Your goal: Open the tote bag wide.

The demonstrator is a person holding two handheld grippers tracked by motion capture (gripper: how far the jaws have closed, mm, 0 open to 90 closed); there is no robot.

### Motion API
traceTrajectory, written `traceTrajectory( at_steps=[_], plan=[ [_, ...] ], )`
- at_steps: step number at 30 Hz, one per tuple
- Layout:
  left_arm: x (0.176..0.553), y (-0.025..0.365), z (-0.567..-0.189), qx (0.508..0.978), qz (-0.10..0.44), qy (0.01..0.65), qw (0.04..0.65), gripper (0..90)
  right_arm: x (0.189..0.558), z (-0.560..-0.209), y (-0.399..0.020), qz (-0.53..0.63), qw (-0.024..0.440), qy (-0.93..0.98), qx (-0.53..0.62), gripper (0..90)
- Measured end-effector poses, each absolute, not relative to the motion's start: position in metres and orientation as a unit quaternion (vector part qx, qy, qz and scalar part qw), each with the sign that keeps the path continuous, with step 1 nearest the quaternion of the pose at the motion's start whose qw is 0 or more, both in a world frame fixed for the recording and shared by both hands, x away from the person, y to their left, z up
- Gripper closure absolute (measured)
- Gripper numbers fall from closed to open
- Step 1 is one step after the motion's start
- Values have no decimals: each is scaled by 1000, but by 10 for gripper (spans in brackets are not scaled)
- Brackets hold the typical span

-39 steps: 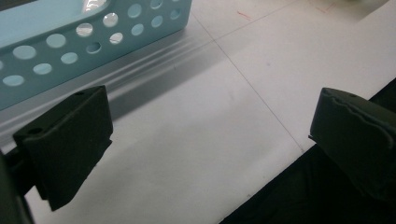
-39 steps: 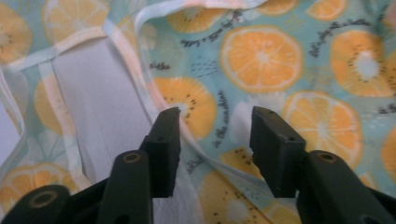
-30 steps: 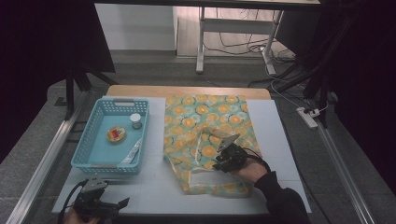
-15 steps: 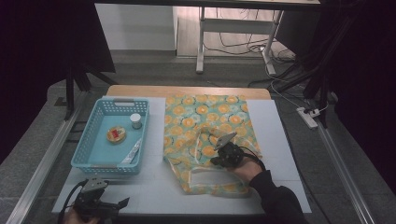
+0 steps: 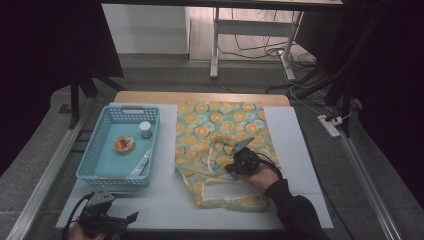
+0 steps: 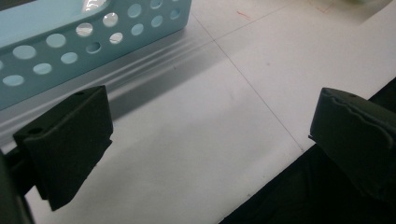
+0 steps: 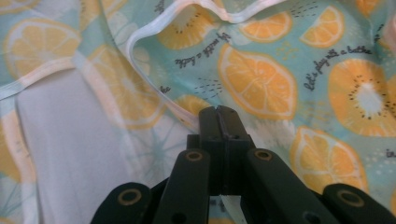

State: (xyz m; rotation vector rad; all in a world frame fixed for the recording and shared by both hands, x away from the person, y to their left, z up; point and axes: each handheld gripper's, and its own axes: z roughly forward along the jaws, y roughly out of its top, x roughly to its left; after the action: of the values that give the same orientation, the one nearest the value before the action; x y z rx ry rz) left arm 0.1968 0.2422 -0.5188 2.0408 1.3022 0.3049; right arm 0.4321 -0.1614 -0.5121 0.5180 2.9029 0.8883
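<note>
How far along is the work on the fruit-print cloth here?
Early. Done: the fruit-print cloth lies mostly spread on the table. In hand: the right gripper is shut on its white-edged hem. Left: whatever handling follows; the left gripper waits open by the blue basket.

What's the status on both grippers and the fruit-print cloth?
Right gripper shut, pinching the fruit-print cloth at its white trim. Left gripper open, idle over bare table near the blue basket. Nothing in the way.
</note>
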Motion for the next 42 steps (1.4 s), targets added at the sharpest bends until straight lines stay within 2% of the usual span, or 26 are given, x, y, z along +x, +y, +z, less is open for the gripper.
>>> traceTrajectory(
  at_steps=[6, 8, 9, 11, 12, 13, 14, 16, 18, 20, 21, 22, 23, 24, 25, 27, 28, 29, 31, 36, 42],
  plan=[
    [197, 242, -519, 785, 117, 502, 343, 0, 427, -513, -165, 299, 12, 942, 150, 617],
    [197, 242, -519, 786, 117, 502, 342, 0, 423, -513, -162, 290, 33, 947, 133, 508],
    [197, 242, -519, 786, 117, 501, 342, 0, 423, -513, -162, 290, 33, 947, 133, 508],
    [197, 242, -519, 786, 118, 501, 342, 0, 422, -515, -159, 281, 61, 950, 121, 397],
    [197, 242, -519, 786, 117, 501, 342, 0, 425, -516, -158, 279, 66, 949, 127, 309],
    [197, 242, -519, 786, 117, 501, 342, 0, 425, -516, -158, 279, 66, 949, 127, 309],
    [197, 242, -519, 786, 117, 502, 342, 0, 428, -518, -158, 280, 68, 948, 137, 256],
    [197, 242, -519, 786, 117, 501, 342, 0, 431, -519, -158, 284, 64, 947, 139, 256],
    [197, 242, -519, 787, 118, 501, 341, 0, 432, -519, -157, 285, 64, 946, 140, 281],
    [197, 241, -519, 787, 118, 501, 340, 0, 433, -517, -153, 279, 59, 949, 132, 388],
    [197, 241, -519, 788, 118, 500, 339, 0, 433, -517, -153, 279, 59, 949, 132, 388],
    [197, 241, -519, 788, 118, 500, 339, 0, 434, -516, -152, 276, 57, 951, 129, 431],
    [197, 241, -519, 788, 118, 500, 339, 0, 436, -515, -152, 274, 55, 951, 131, 479],
    [197, 241, -519, 788, 119, 500, 339, 0, 440, -514, -152, 274, 56, 951, 135, 563],
    [197, 241, -519, 788, 118, 500, 339, 0, 440, -514, -152, 274, 56, 951, 135, 563],
    [197, 241, -519, 788, 118, 500, 339, 0, 441, -514, -153, 274, 55, 950, 138, 628],
    [197, 241, -519, 788, 118, 500, 339, 0, 441, -513, -152, 273, 58, 951, 134, 787],
    [197, 241, -519, 788, 119, 500, 339, 0, 441, -513, -152, 273, 58, 951, 134, 787],
    [197, 241, -519, 788, 118, 500, 339, 0, 441, -512, -150, 271, 54, 953, 124, 893],
    [197, 242, -519, 787, 116, 501, 341, 0, 446, -510, -151, 274, 34, 951, 143, 899],
    [198, 242, -519, 787, 117, 501, 340, 0, 445, -500, -154, 294, 36, 943, 151, 899]
  ],
)
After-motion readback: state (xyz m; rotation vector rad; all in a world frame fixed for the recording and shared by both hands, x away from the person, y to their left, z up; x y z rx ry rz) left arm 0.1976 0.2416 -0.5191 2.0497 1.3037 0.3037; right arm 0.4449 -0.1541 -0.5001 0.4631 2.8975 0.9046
